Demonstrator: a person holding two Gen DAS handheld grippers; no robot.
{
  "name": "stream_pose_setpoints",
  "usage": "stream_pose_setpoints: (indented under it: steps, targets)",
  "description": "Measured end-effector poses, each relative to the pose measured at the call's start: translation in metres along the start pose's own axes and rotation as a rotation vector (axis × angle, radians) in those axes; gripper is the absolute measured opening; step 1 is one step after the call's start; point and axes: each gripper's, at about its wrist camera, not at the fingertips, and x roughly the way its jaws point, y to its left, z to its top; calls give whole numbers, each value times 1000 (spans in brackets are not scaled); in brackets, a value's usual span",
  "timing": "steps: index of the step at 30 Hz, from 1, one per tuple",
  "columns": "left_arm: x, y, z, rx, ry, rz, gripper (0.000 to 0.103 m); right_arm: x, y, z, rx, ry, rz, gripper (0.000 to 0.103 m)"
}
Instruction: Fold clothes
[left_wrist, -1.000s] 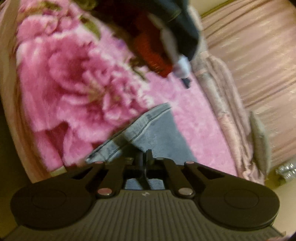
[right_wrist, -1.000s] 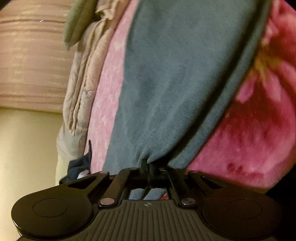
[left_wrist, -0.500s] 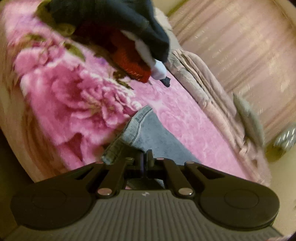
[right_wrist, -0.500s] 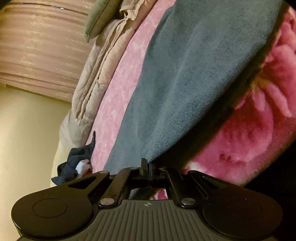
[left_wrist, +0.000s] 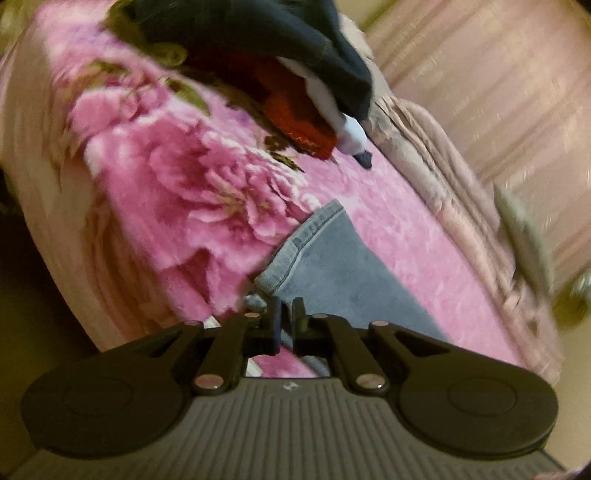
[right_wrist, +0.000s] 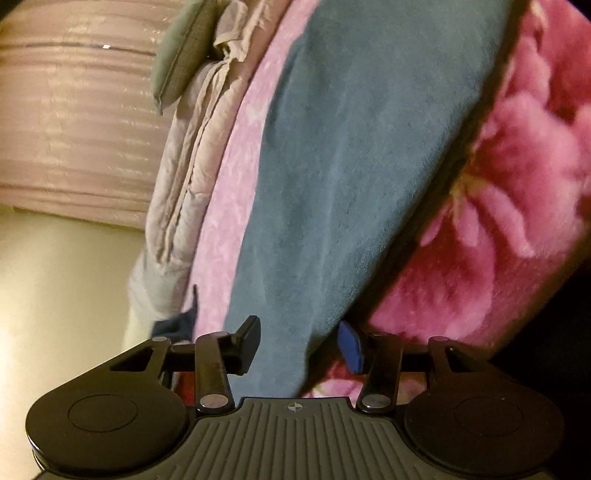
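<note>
jeans half let go on the pink blanket

the jeans lie stretched along the blanket, a long band of denim running from the left gripper away toward 1 o'clock in the right wrist view, where they show as a wide blue strip. in the left view the hem sits at 12 o'clock just past the fingers, stitching plain to see.

the left gripper is clenched, its jaws nearly touching, and the denim edge looks pinched between them near the hem corner. the right gripper has just been opening: its jaws now stand apart with the cloth lying loose between them, neither pad pressing on it.

denim like this should be fairly heavy and soft yet with some body; it will hold a crease and drape rather than slide, and the plush blanket probably drags on it. the sensible holds are the stitched hem and the side seams, where the cloth is thickest and will not slip out of narrow pads.

further out, a heap of dark, red and white clothes waits at 12 o'clock in the left view. a pale quilt runs along the bed's far side at 2 o'clock, with a curtain behind.
</note>
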Motion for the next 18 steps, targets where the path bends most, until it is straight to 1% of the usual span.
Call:
stream_pose_setpoints:
  steps: [1,2,4,9,11,14,15,16,18]
  targets:
    - [1,2,1,-35,-1,-7,3,2,-2,-1,5,3,2,39]
    - [2,4,1,-69,-1,-14,3,4,-3,0,11,8,-5,35]
    - [9,6,1,-94,11,0,3,9,-6,0,26,21,-11,27]
    - [17,7,1,-132,13,9,3,12,-6,11,45,44,-17,27]
    - [18,5,1,-133,10,7,5,11,-8,13,75,51,-12,27]
    - [19,1,1,-124,2,7,6,3,-15,12,108,58,1,27]
    - [19,0,0,-118,-1,8,5,2,-15,12,113,57,5,27]
    - [19,-1,0,-100,-8,12,1,1,-16,12,112,53,4,27]
    - [18,-3,-1,-76,-15,17,0,0,-16,13,100,49,1,27]
